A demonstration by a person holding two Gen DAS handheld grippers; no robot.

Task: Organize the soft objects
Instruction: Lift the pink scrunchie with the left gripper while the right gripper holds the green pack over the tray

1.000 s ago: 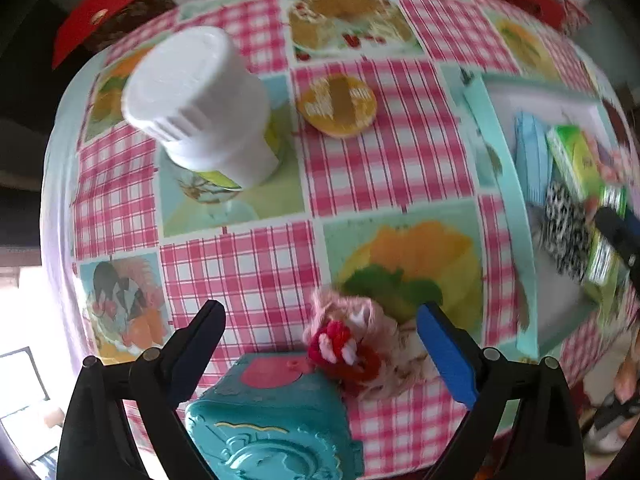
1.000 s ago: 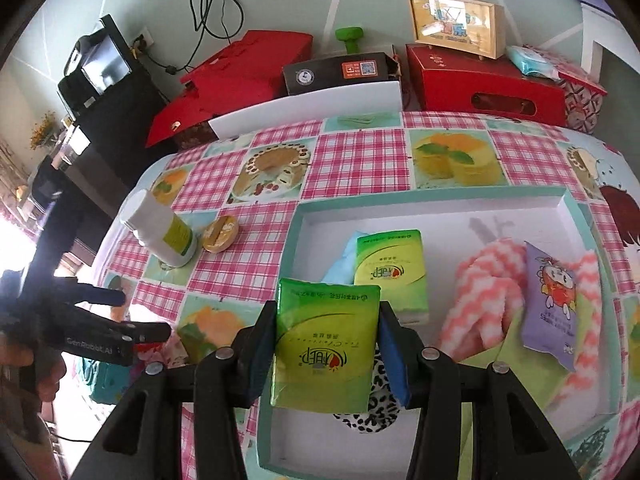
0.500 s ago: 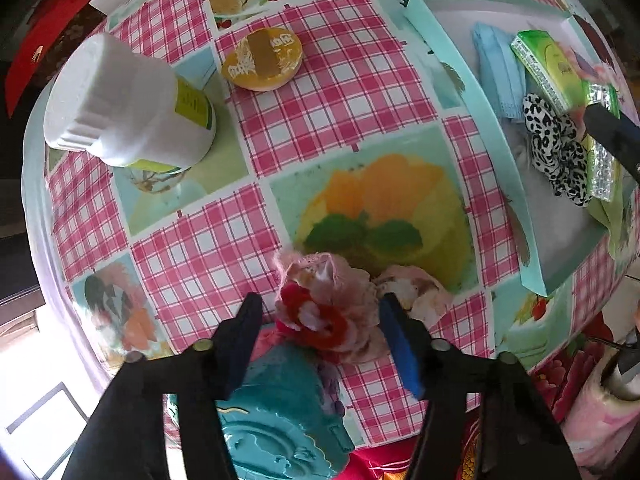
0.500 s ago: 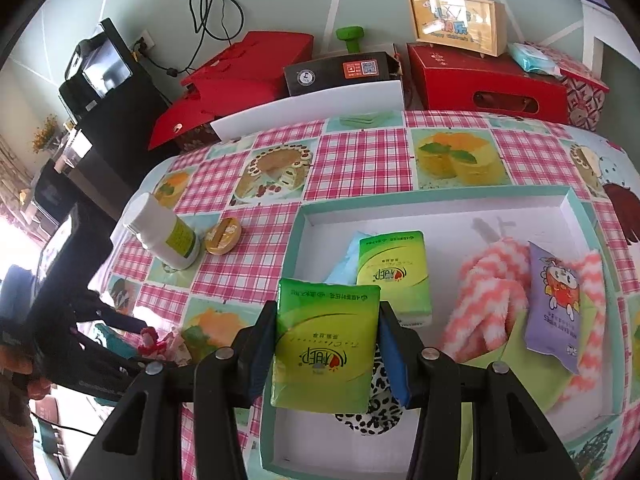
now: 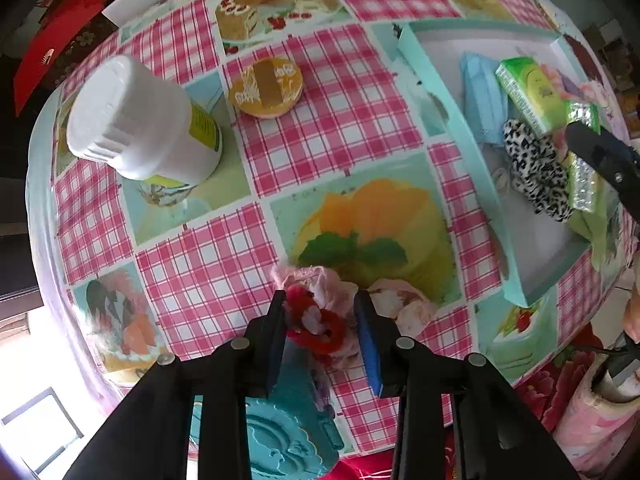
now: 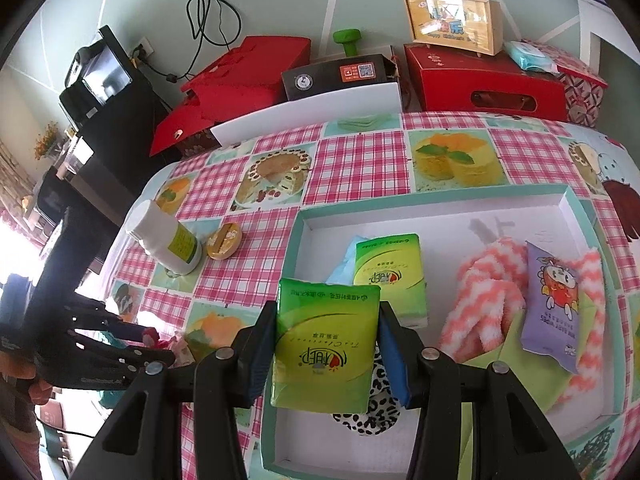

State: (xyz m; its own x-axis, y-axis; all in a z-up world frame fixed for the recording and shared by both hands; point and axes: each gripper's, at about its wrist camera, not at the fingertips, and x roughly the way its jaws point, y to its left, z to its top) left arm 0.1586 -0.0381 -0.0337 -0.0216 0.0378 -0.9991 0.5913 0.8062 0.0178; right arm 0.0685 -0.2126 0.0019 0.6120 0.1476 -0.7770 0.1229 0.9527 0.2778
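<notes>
Soft things are partly sorted. On the checked pink tablecloth (image 5: 328,120), going left to right in the left wrist view, stand a white plastic bottle with a yellow-green label (image 5: 140,120) and a round yellow tin (image 5: 266,87); both look hard and probably stay out. Near the table's front edge, beside a teal plastic box (image 5: 280,432), lies a pink frilly cloth piece with a red and white fluffy trim (image 5: 320,312). The left gripper (image 5: 320,320) points straight down over it, and its jaws have just been closing, with the blue pads now pressing into the fabric from both sides. It has not been lifted clear yet.

Further right sits the shallow teal-rimmed white tray (image 6: 440,196). Already in it are a light blue folded cloth (image 5: 482,92), a green tissue pack (image 6: 390,268), a leopard-print scrunchie (image 5: 536,168), a pink and white zigzag fuzzy towel (image 6: 484,296) and a purple wipes packet (image 6: 552,304) on a light green cloth (image 6: 516,384). The right gripper (image 6: 326,344) holds a second green tissue pack (image 6: 324,340) clamped between its pads above the tray's near side, not yet set down.

Left to do, by my reading: release this pack into the tray and carry over the frilly piece.
</notes>
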